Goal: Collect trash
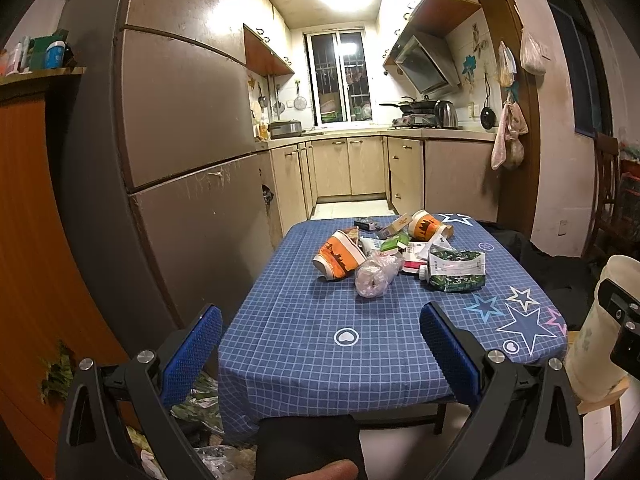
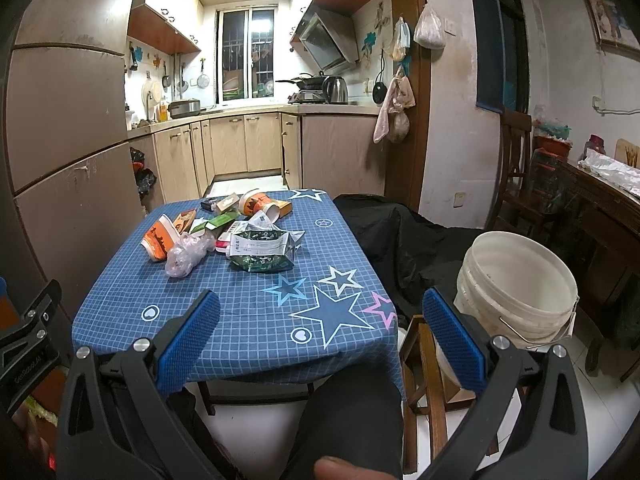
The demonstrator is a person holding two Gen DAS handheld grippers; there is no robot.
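Your biggest risk here is scattering the heap: the trash lies packed together in the middle of the blue checked, star-printed worktop [image 2: 224,308], so a reach for one piece will likely nudge its neighbours toward the edge. The crumpled clear plastic bag [image 2: 186,256] is slippery and soft, and I'd expect it to slide out of a shallow pinch. The orange-and-white paper cup [image 2: 159,242] lies tipped on its side and could roll when touched. The green printed foil pouch [image 2: 264,254] sits torn open, nearest the white plastic bucket [image 2: 520,280], which stands on a wooden stool beside the worktop, well apart from the pile; a long carry may drop light scraps. Your left gripper [image 1: 320,344] and right gripper [image 2: 320,332] both hang short of the pile, jaws spread wide and empty.
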